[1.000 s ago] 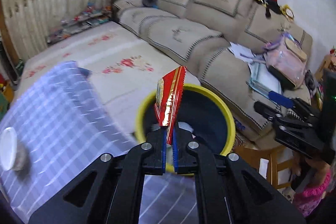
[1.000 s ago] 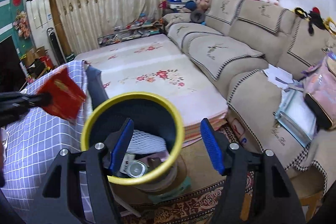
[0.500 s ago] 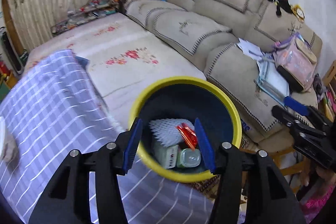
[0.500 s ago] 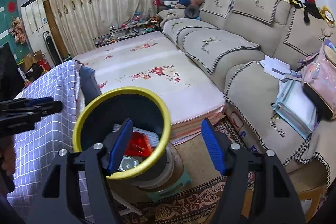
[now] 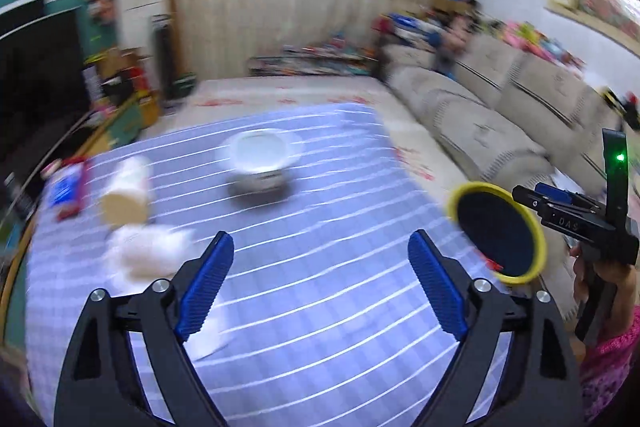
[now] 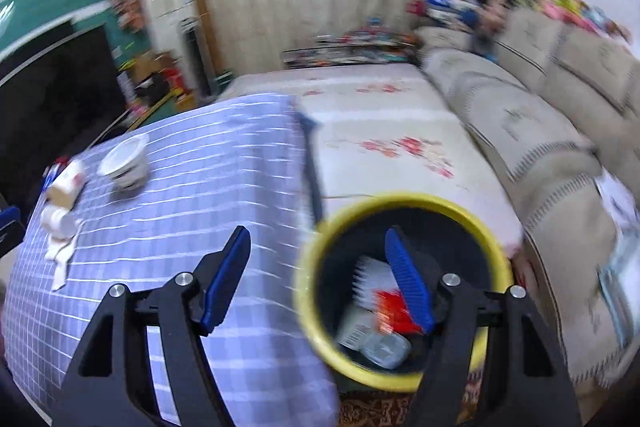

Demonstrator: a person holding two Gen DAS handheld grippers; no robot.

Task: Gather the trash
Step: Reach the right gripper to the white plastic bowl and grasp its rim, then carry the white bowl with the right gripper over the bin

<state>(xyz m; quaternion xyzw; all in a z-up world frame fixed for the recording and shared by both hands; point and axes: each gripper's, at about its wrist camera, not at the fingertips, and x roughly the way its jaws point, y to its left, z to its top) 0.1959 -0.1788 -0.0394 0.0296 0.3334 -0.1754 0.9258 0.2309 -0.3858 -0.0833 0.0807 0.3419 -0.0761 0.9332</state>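
Observation:
My left gripper is over the blue checked table, its jaws opening wide with nothing between them. Ahead of it lie a crumpled white tissue, a tipped paper cup and a white bowl. The yellow-rimmed bin stands off the table's right edge. My right gripper hangs open above the bin's rim, holding nothing. Inside the bin lie a red wrapper, white foam netting and a can.
A red and blue packet lies at the table's far left. A floral mat and a long beige sofa fill the right side. A dark TV stands at the left. Both views are blurred by motion.
My left gripper let go of the red wrapper, which now lies in the bin, then opened wide and swung left over the table. The right gripper also swung left.

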